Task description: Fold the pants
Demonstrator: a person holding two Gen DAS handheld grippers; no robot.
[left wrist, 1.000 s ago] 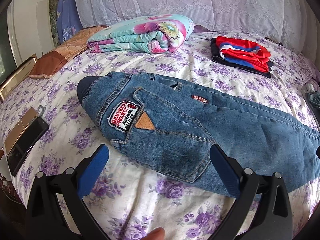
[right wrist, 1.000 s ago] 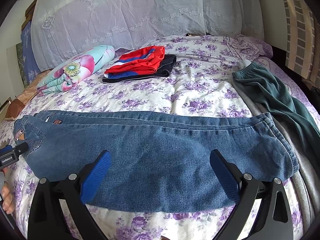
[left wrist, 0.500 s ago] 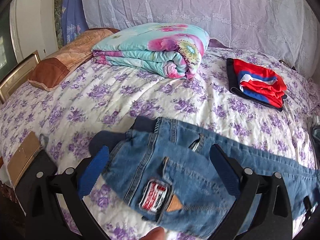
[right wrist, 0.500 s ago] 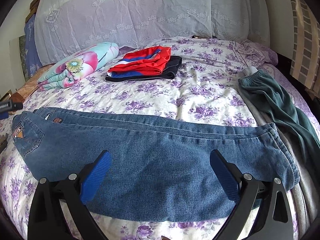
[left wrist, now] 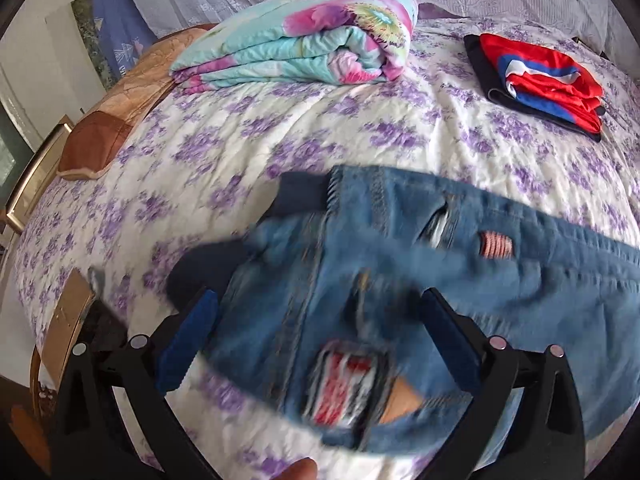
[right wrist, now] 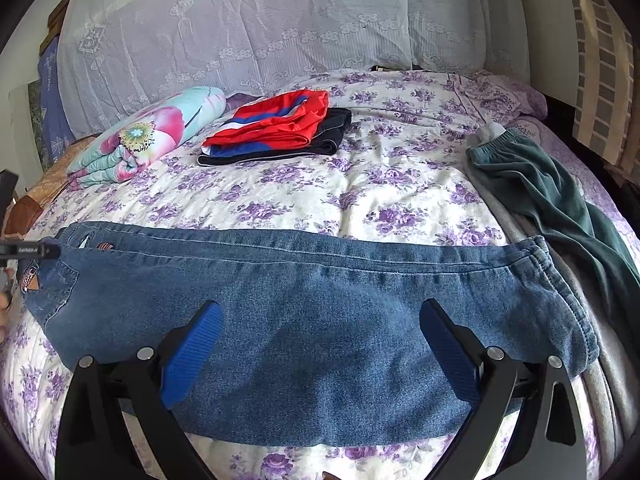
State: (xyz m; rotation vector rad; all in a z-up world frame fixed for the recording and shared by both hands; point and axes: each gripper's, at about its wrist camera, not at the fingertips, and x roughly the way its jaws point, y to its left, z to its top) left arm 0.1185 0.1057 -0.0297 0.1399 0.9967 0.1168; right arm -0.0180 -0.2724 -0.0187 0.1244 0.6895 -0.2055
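Blue jeans (right wrist: 312, 320), lying flat lengthwise across the near half of the bed (right wrist: 400, 184), waistband left, hem right. My left claw (left wrist: 316, 340) spread wide over the waistband end, blurred, contact apparently none; my right claw (right wrist: 320, 344) equally wide over the legs, holding nothing. Far side: folded floral quilt (left wrist: 304, 40), folded red-and-blue garment (right wrist: 276, 128).

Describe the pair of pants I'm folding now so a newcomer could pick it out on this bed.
On the purple-flowered bedspread, look at the near edge, just ahead of the right gripper. The blue denim jeans lie flat there, stretched sideways. Unlike the crumpled dark green pants at the right, they are denim with a red-and-white patch.
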